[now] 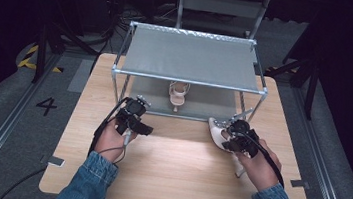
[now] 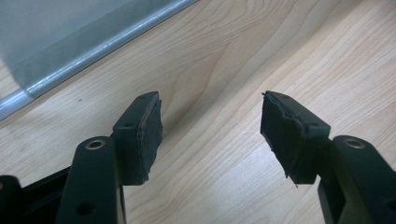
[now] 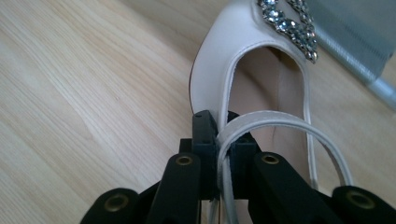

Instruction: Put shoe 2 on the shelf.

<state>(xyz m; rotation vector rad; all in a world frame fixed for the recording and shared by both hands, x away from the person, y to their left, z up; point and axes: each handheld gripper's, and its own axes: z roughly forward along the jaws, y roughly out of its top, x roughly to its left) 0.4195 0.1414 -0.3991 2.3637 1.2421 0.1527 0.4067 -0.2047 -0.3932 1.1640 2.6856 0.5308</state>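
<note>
Dark room round a wooden desk (image 1: 176, 170) w/ a grey two-tier rack (image 1: 192, 56) at the far side; one shoe (image 1: 177, 93) already sits on the lower shelf. Right hand-held gripper (image 3: 223, 154) is clenched on the strap (image 3: 280, 122) of the 2nd shoe (image 1: 218, 132), a pale heeled one w/ a rhinestone trim (image 3: 289, 25), at the desk's right front, just shy of the rack's rail. Its long axis runs toe-to-rack, heel toward the person, so the shelf lies straight ahead & slightly left. Left hand-held gripper (image 2: 210, 130) hangs released over bare wood, holding nothing. Only writing: a "4" (image 1: 46, 106) on the floor, left.
</note>
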